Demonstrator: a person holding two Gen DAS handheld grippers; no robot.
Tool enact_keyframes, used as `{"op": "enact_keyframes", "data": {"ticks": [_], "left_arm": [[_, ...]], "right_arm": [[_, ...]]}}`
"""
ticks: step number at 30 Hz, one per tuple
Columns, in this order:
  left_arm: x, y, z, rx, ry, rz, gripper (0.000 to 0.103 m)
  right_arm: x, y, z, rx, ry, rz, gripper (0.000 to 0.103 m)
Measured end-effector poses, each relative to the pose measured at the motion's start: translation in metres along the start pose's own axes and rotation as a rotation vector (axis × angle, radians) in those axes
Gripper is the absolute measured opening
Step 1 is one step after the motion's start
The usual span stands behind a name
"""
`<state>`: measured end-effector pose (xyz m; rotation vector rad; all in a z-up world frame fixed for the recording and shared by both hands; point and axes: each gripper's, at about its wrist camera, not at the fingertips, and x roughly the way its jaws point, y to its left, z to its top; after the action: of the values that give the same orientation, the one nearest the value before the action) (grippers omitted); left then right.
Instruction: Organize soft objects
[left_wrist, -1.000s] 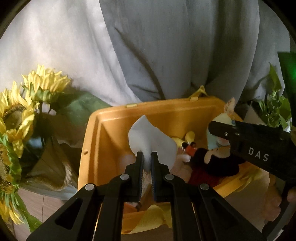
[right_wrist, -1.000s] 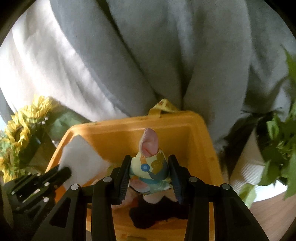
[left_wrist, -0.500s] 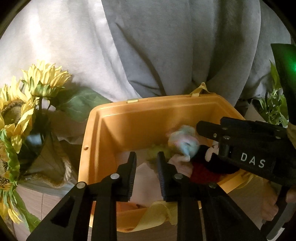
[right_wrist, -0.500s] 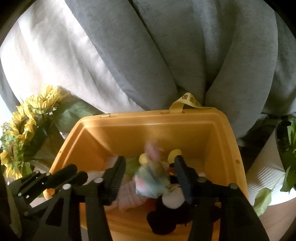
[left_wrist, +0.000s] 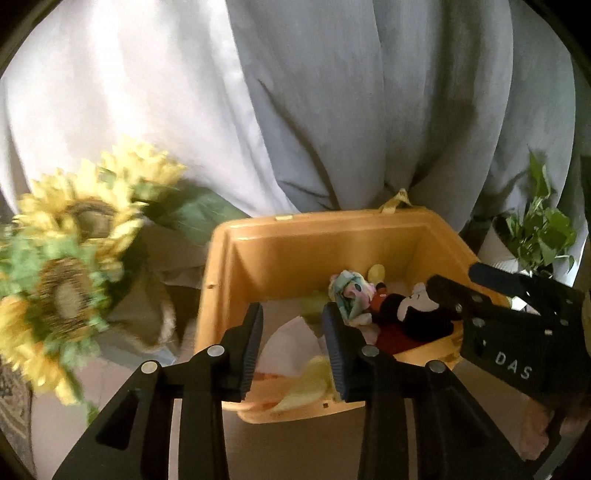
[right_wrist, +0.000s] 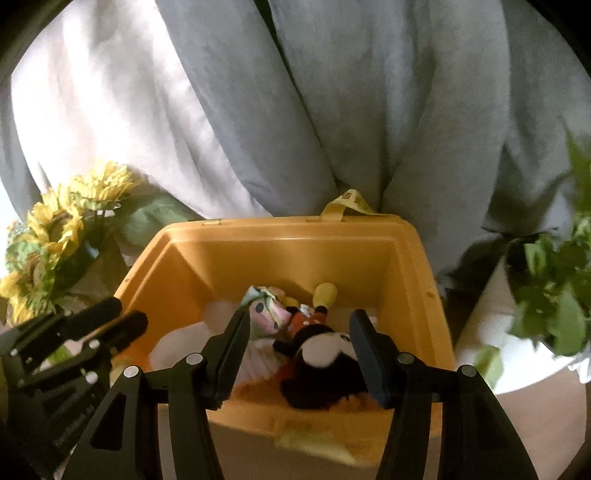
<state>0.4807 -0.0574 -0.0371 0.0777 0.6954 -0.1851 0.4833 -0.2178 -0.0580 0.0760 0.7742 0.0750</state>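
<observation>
An orange plastic bin (left_wrist: 295, 254) (right_wrist: 280, 258) holds soft things: a white cloth (left_wrist: 288, 343) at its left, a pastel plush toy (left_wrist: 351, 295) (right_wrist: 267, 306) and a black, white and red mouse plush (left_wrist: 410, 317) (right_wrist: 321, 354). My left gripper (left_wrist: 291, 317) is open and empty above the bin's near side, over the white cloth. My right gripper (right_wrist: 299, 325) is open and empty above the two plush toys; it also shows in the left wrist view (left_wrist: 509, 332).
Artificial sunflowers (left_wrist: 74, 266) (right_wrist: 48, 243) stand left of the bin. A green leafy plant in a white pot (right_wrist: 550, 273) (left_wrist: 535, 236) stands to its right. Grey and white curtains (right_wrist: 295, 110) hang behind. A yellow cloth (left_wrist: 306, 387) drapes over the bin's near rim.
My left gripper let go of the white cloth and my right gripper let go of the pastel plush; both dropped into the bin. Both grippers opened and pulled back.
</observation>
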Motion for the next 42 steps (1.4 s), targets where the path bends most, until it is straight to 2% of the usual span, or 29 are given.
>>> {"op": "enact_keyframes", "data": {"ticks": [10, 18, 23, 27, 33, 42], "left_arm": [[-0.081, 0.012, -0.024, 0.006, -0.117, 0.034, 0.052], [-0.139, 0.021, -0.054, 0.046, -0.184, 0.036, 0.064], [-0.176, 0.021, -0.077, 0.07, -0.219, 0.031, 0.075], [-0.206, 0.018, -0.092, 0.07, -0.248, 0.036, 0.086], [-0.256, 0.006, -0.119, 0.043, -0.295, 0.058, 0.099], [-0.316, -0.019, -0.165, 0.033, -0.337, 0.083, 0.103]], "right_arm": [[-0.071, 0.021, -0.025, 0.014, -0.096, -0.027, 0.068], [-0.133, 0.046, -0.063, 0.034, -0.171, -0.096, 0.073], [-0.172, 0.057, -0.091, 0.052, -0.218, -0.139, 0.076], [-0.203, 0.063, -0.111, 0.05, -0.243, -0.169, 0.082], [-0.251, 0.061, -0.137, 0.076, -0.269, -0.186, 0.086], [-0.316, 0.055, -0.184, 0.067, -0.281, -0.194, 0.086]]}}
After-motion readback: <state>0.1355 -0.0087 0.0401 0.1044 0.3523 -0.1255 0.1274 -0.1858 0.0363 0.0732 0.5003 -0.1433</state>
